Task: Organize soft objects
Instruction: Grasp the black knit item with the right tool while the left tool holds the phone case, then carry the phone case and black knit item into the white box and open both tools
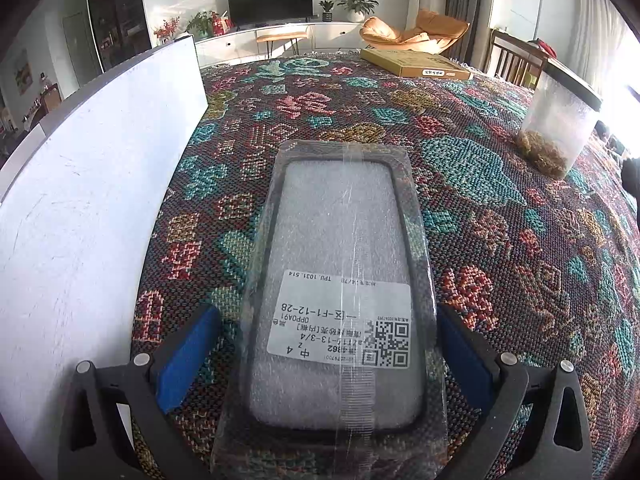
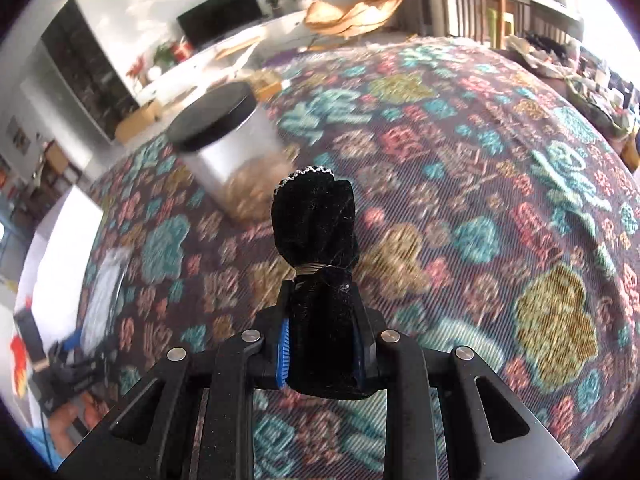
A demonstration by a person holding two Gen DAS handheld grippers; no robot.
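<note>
I see my left gripper (image 1: pixel 328 344) with its jaws spread wide, one blue pad on each side of the bagged phone case (image 1: pixel 340 280). The case lies flat on the woven tablecloth (image 1: pixel 500 208), with its long side pointing away from me, and its white label (image 1: pixel 344 320) faces up. The pads stand just beside the edges of the plastic bag, but I cannot tell if they already touch it. To the left stands the white board (image 1: pixel 92 184), and far to the right stands the clear jar (image 1: pixel 560 120) with a dark lid.

My right gripper (image 2: pixel 320 344) is pressed together on the black velvet pouch (image 2: pixel 316 248). It pinches the lower part, under the tied neck, and the gathered top points away from me. The pouch seems to be lifted above the cloth, and this view is blurred, so I judge that this hand is in motion. The jar (image 2: pixel 228 148) is far and to the left of the pouch there.

I think the step in hand is the carrying of the pouch, while the left hand is ready to take the case. I do not see any clear place where the soft things must go. The next move calls for closing the left jaws gently on the long edges of the case, because the bag is slippery and the case can bend.
</note>
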